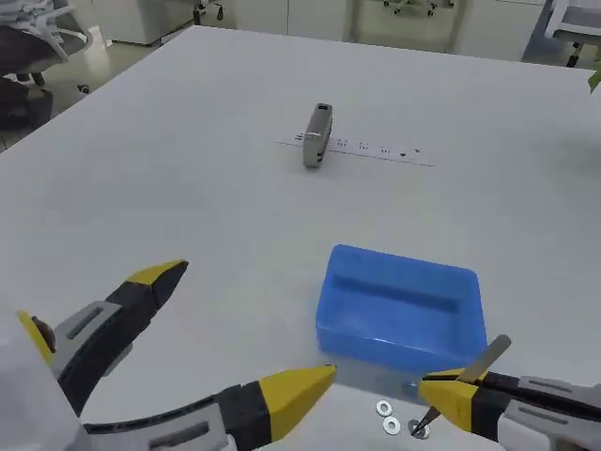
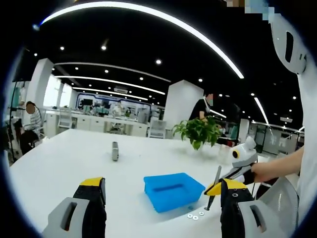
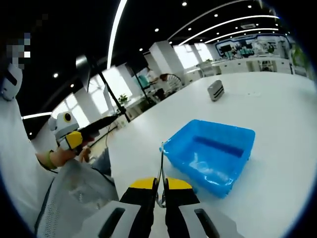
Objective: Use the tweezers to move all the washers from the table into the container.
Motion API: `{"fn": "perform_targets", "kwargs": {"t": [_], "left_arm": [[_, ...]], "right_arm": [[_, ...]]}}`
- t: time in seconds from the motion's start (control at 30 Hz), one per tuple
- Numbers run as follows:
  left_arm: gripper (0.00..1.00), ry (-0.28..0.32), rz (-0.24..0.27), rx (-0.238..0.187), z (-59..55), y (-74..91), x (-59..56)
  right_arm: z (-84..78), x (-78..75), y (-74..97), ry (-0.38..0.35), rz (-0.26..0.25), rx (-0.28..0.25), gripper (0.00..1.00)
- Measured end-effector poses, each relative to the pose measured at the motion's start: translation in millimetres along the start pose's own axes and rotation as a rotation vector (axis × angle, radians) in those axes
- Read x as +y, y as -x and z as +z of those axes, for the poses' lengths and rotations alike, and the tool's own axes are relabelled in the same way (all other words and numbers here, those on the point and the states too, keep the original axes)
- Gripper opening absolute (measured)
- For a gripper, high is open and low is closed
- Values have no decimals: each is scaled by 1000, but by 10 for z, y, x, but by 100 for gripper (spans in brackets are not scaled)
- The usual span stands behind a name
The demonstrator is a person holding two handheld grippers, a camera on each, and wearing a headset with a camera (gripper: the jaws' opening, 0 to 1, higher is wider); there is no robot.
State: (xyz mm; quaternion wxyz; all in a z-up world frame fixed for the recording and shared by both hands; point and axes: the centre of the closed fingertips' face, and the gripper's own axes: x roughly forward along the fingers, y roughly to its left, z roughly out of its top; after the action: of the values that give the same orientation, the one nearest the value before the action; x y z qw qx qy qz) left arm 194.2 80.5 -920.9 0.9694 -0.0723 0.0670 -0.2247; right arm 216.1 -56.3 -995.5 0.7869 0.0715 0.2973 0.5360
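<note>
Three small metal washers (image 1: 392,423) lie on the white table just in front of the blue container (image 1: 399,305). My right gripper (image 1: 453,396) is shut on metal tweezers (image 1: 488,359), whose tips point down at the rightmost washer (image 1: 420,430). In the right gripper view the tweezers (image 3: 161,168) stick out from between the shut jaws (image 3: 159,184) toward the container (image 3: 210,153). My left gripper (image 1: 239,327) hovers wide open at the near left, holding nothing. In the left gripper view the container (image 2: 173,191) and washers (image 2: 195,215) lie between its spread jaws (image 2: 161,191).
A small grey device (image 1: 319,134) stands at the table's middle on a printed strip (image 1: 376,150). Office chairs (image 1: 28,47) stand past the far left edge. A potted plant (image 2: 198,131) sits beyond the table in the left gripper view.
</note>
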Motion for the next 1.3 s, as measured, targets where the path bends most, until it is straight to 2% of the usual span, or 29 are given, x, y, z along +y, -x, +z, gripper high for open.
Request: {"fn": "perform_targets", "kwargs": {"t": [0.07,0.13,0.23,0.33,0.43,0.5,0.53,0.67,0.8,0.9,1.03,1.17,1.3], "left_arm": [[99,25,21,0,3,3,63],[99,40,23,-14,16,1,69],[99,3,44,9,-14,3,74],[99,-16,37,-1,7,-3,38],[99,-34,41,23,-30,-11,37],[99,-35,37,31,-44,-10,36],[99,-36,34,30,-43,-11,33],[99,-34,28,44,-68,-15,31],[99,-31,30,37,-62,2,70],[99,-24,39,39,-66,5,99],[99,-15,43,39,-65,1,106],[97,-12,43,44,-73,-1,101],[97,-16,46,51,-84,-3,101]], "right_arm": [[109,-6,43,5,-14,-29,3],[225,-38,83,10,-38,-62,3],[364,-85,132,27,-65,-98,3],[507,-166,182,44,-101,-134,3],[591,-331,214,105,-174,-127,3],[576,-440,214,162,-238,-85,3],[590,-456,208,174,-249,-87,3],[655,-486,131,177,-249,-112,3],[600,-630,27,211,-277,-59,3],[580,-727,-39,200,-276,-52,3],[492,-915,-120,186,-288,-15,3],[446,-1013,-153,150,-290,-8,3],[391,-1057,-178,148,-297,13,3]]}}
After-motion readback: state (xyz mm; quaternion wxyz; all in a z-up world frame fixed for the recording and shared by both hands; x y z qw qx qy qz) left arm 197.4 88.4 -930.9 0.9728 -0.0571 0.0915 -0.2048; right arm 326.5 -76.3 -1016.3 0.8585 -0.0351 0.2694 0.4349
